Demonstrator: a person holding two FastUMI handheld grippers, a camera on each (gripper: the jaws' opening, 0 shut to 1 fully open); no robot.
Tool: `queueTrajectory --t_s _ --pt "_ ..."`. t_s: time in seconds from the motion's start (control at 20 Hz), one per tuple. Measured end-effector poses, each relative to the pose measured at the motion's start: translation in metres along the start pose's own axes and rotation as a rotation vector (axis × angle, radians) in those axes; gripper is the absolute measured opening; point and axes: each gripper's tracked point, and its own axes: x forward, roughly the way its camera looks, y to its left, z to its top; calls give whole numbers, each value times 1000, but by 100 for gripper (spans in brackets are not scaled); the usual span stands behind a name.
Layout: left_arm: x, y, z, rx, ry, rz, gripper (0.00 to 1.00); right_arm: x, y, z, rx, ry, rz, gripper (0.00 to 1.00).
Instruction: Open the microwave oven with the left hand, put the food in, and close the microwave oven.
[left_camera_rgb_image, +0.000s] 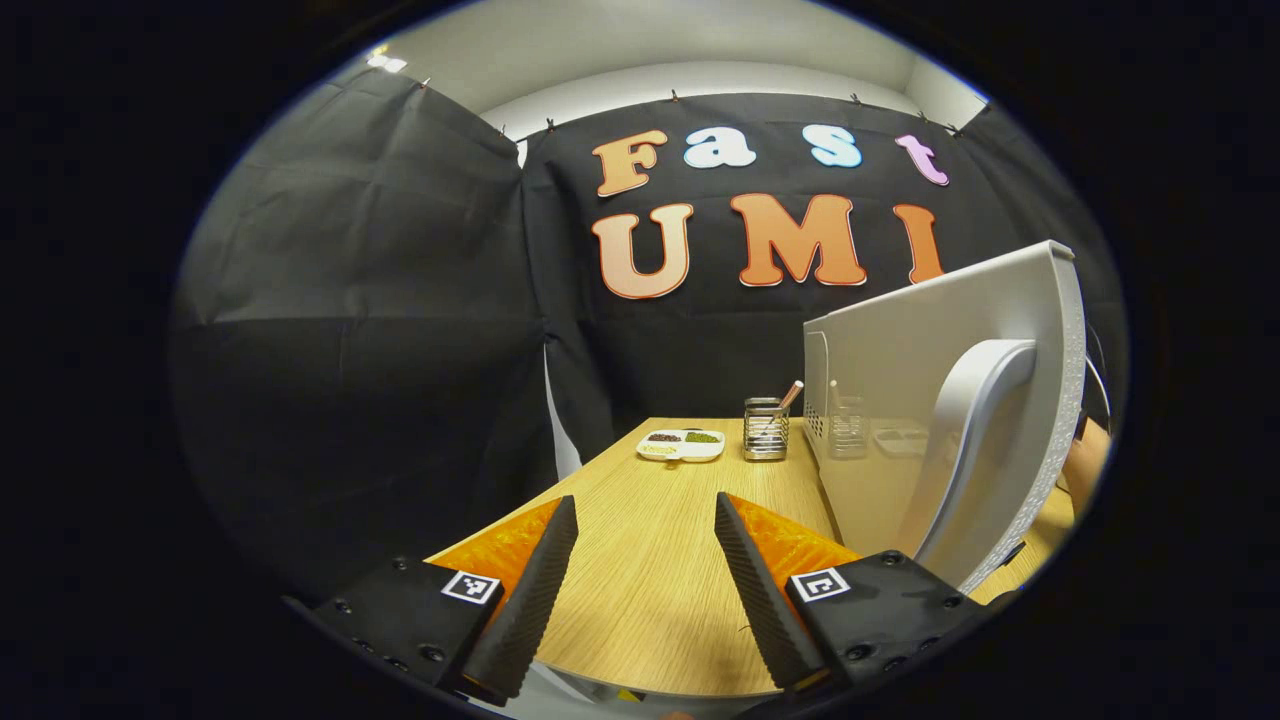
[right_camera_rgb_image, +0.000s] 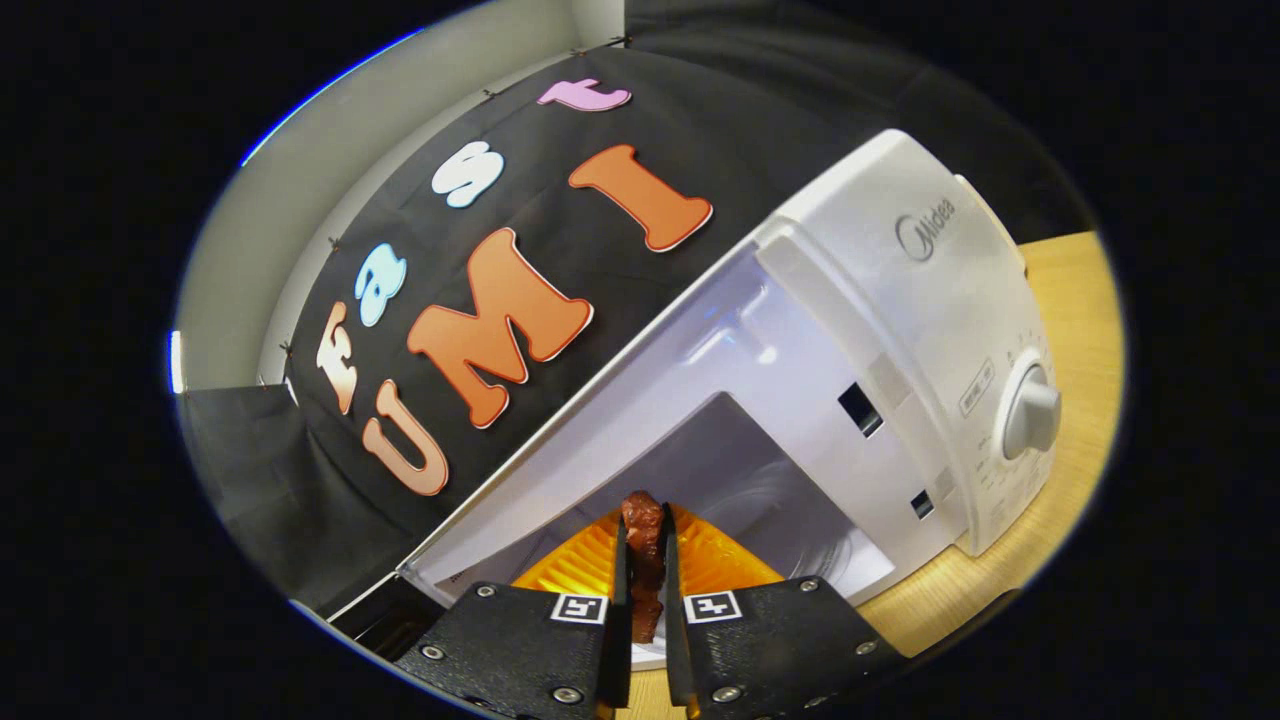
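Ribbed black fingers of the right gripper (right_camera_rgb_image: 640, 585) press from both sides on a lumpy, reddish-brown piece of food (right_camera_rgb_image: 644, 545), the jaws nearly together around it, held just in front of the open mouth of the white microwave oven (right_camera_rgb_image: 900, 330). Inside, a smooth pale cavity and what looks like a glass turntable show behind the food. To do this step well, I judge the food should travel straight in, low and level, and be let go near the turntable's middle, clear of the door frame. Seen from the left gripper (left_camera_rgb_image: 645, 560), whose jaws stand wide apart and empty over the wood-grain worktop (left_camera_rgb_image: 660, 590), the glossy door (left_camera_rgb_image: 960, 400) hangs open with its curved handle beside that gripper, well placed for swinging shut afterwards.
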Motion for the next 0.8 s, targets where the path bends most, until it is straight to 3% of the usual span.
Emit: queueTrajectory --t_s 0.2,0.45,0.65,0.7,0.75,0.8 --pt "2 -4 1 3 0 -7 87 27 -12 -26 16 20 -41 13" --pt "11 -13 0 9 21 -24 90 37 -17 -36 -38 11 -71 14" --pt "10 -10 4 23 25 -14 87 51 -32 -39 -126 18 -127 15" --pt "9 -9 5 26 26 -10 93 52 -34 -39 -157 30 -137 18" --pt "8 -8 6 26 25 -4 90 55 -39 -39 -202 32 -156 19" --pt "6 -9 7 27 24 -2 93 54 -42 -40 -250 35 -167 24"
